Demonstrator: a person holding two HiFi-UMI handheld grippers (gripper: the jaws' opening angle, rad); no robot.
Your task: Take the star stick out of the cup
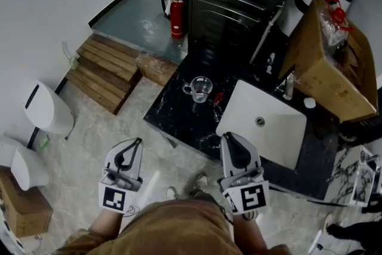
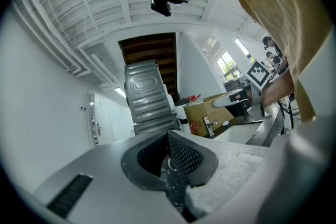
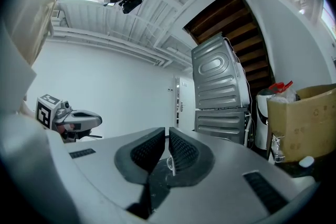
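while both are hanging well short of the counter [image 1: 173, 100], the left gripper [image 1: 138, 141] and right gripper [image 1: 227, 137] are holding their jaws together on nothing. the star stick [image 1: 203, 94], seemingly that reddish sliver, is standing in the glass cup [image 1: 209, 87]. reaching in closed is risking tipping it.

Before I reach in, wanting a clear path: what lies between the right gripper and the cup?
Head view shows bare black countertop there; the corner of the white sink sits beside that line.
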